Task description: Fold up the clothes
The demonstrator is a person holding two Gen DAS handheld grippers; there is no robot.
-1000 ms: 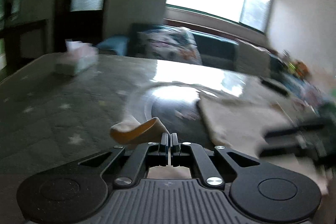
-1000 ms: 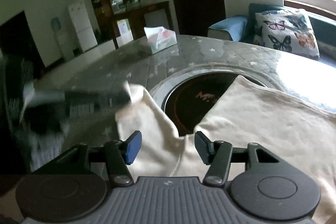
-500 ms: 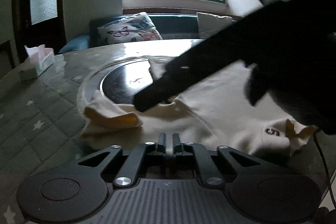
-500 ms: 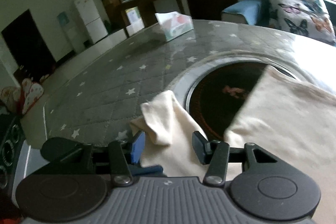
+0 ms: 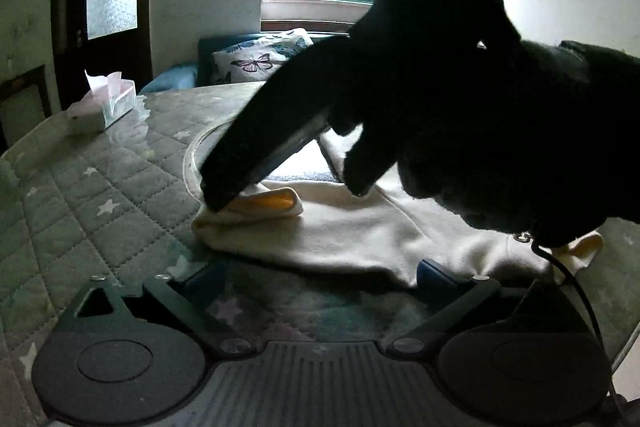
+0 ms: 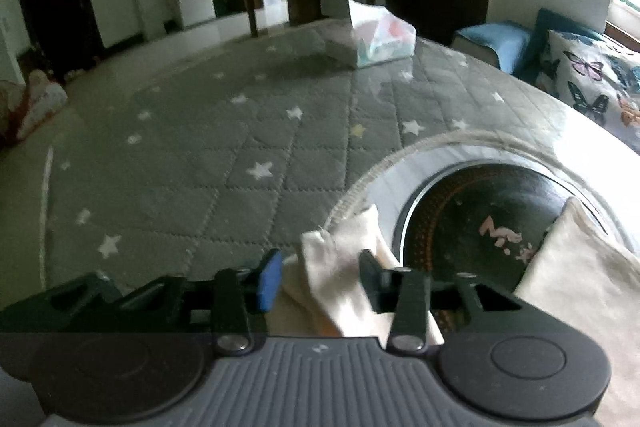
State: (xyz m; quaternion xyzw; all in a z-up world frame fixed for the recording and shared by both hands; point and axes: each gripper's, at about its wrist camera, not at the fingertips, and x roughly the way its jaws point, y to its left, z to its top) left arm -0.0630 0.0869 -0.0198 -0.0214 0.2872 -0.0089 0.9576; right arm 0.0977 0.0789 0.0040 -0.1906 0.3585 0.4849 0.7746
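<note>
We log a cream garment lying flat on the quilted, star-printed table cover, partly over the dark round inset at the table's middle. One sleeve is folded back, its cuff showing an orange-yellow lining.

Left gripper: jaws spread wide, nothing between them, just short of the garment's near hem. The blue pads sit low to the cover.

Right gripper: we see it in its own view with jaws apart, the sleeve end lying between the blue pad and the dark pad. Neither pad visibly presses the cloth. In the left view the same tool crosses the frame as a dark silhouette, its tip down at the folded sleeve.

Containers: one tissue box stands at the far side of the table, well apart from the garment, a tissue sticking up from its slot.

Beyond the table, a butterfly-print cushion rests on a blue sofa.
</note>
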